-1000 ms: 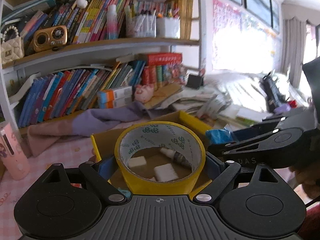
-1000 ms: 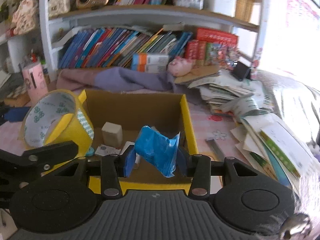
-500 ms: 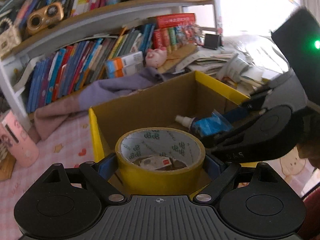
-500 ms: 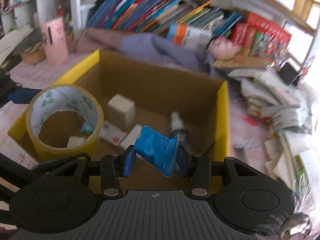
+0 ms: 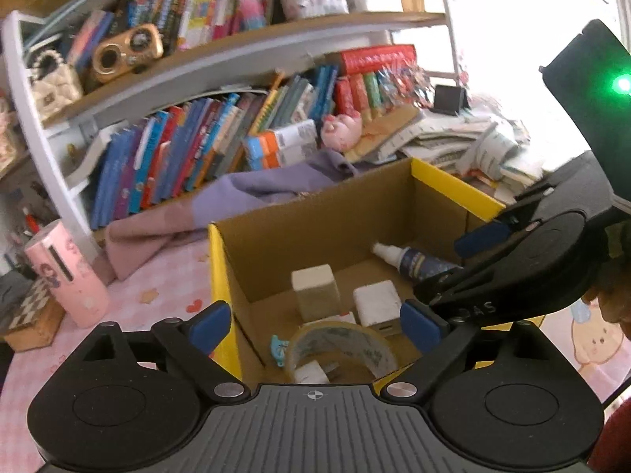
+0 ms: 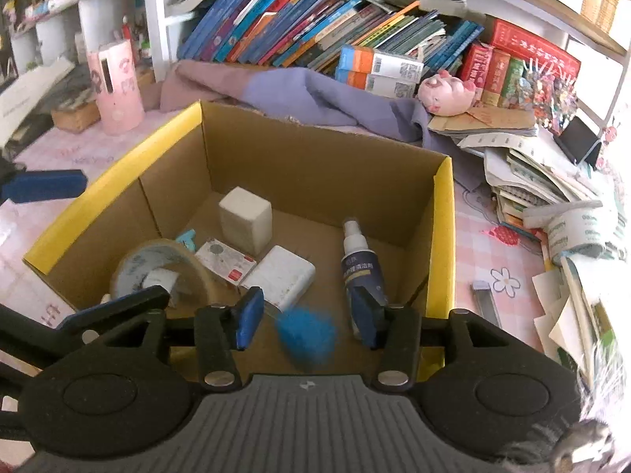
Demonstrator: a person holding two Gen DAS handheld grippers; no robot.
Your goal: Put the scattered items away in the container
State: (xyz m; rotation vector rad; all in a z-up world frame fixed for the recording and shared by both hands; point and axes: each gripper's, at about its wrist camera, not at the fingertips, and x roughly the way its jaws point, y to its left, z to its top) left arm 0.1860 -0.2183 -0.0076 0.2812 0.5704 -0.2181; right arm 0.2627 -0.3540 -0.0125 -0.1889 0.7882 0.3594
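The yellow-rimmed cardboard box (image 6: pixel 443 236) sits below both grippers; it also shows in the left wrist view (image 5: pixel 453 185). My left gripper (image 5: pixel 315 325) is open and empty above the box's near left part. The yellow tape roll (image 5: pixel 341 349) lies inside the box below it, also seen in the right wrist view (image 6: pixel 157 276). My right gripper (image 6: pixel 307 315) is open. A blue crumpled packet (image 6: pixel 307 335), blurred, is loose between its fingers over the box floor. A spray bottle (image 6: pixel 361 264), a white block (image 6: pixel 246 220) and a white pad (image 6: pixel 282 276) lie inside.
A pink cylinder (image 6: pixel 118 86) stands left of the box on the pink checked cloth. A purple cloth (image 6: pixel 315 94) lies behind it under the bookshelf. Stacked papers (image 6: pixel 552 181) and a small grey item (image 6: pixel 485 299) lie to the right.
Both grippers have opened. The tape roll has dropped from my left gripper into the box. The blue packet has left my right gripper's pads and is falling.
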